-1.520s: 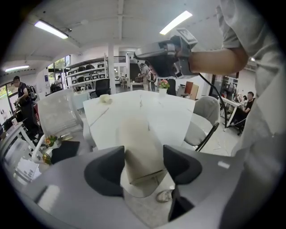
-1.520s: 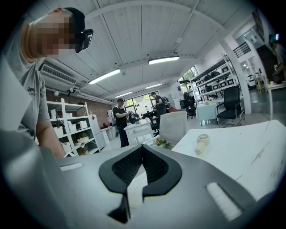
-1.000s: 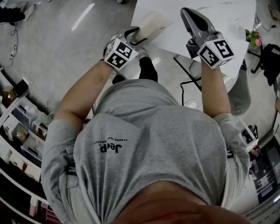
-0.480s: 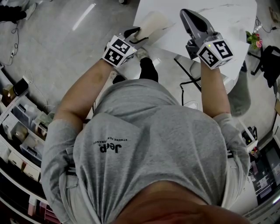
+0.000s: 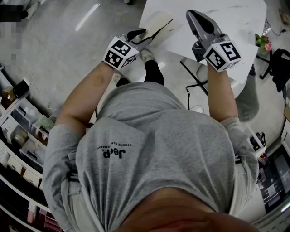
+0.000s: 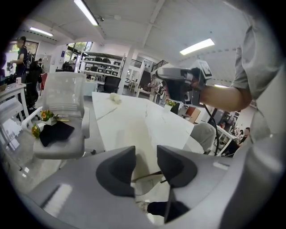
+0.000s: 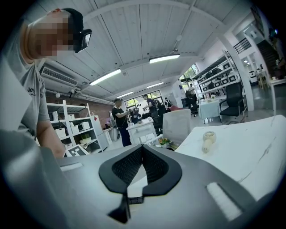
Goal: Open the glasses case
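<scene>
The cream glasses case (image 5: 158, 21) lies at the near left corner of the white table (image 5: 235, 18). A dark slit runs along its right side. My left gripper (image 5: 141, 36) is at the case's near end. In the left gripper view its jaws (image 6: 146, 167) are closing with a gap still between the pads, and a thin dark edge of the case (image 6: 134, 138) crosses that gap. My right gripper (image 5: 194, 13) hovers over the table to the right of the case, apart from it. Its pads (image 7: 142, 152) meet at the tips with nothing between them.
A small cream hand fan (image 7: 208, 139) lies far out on the table. A clear-backed chair (image 6: 62, 120) with flowers and a dark cloth stands at the table's far side. Shelving (image 5: 22, 131) lines the left. People stand in the background.
My left gripper has rolled slightly and its cube has shifted left. A dark slit now shows along the case, which looks flatter. The right gripper has kept still.
</scene>
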A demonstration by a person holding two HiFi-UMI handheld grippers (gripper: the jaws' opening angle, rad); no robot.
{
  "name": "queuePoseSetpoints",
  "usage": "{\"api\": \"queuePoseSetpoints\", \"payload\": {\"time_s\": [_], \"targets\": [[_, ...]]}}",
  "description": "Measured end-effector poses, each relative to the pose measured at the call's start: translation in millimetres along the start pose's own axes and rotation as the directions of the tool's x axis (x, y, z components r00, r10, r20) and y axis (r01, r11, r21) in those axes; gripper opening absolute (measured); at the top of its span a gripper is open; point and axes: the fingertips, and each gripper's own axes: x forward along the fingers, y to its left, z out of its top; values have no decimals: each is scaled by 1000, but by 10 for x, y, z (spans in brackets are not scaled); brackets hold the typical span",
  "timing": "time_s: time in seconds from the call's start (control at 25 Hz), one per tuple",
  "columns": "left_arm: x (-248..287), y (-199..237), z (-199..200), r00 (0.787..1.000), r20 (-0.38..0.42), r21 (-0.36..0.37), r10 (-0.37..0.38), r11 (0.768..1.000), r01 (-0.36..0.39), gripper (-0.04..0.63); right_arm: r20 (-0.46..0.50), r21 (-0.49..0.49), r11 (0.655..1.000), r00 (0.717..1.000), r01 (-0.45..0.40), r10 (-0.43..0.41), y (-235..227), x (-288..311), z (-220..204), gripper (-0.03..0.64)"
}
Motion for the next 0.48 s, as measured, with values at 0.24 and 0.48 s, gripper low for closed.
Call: {"api": "queuePoseSetpoints", "payload": {"time_s": [0.24, 0.48], "targets": [[-77, 29, 50, 1000, 27, 12, 5, 1000, -6, 140, 1, -2, 1000, 1000, 1, -1, 4, 8, 10, 3], [-159, 179, 67, 997, 40, 5, 63, 998, -64, 86, 1, -4, 1000, 1000, 4, -4, 13, -7, 7, 3]]}}
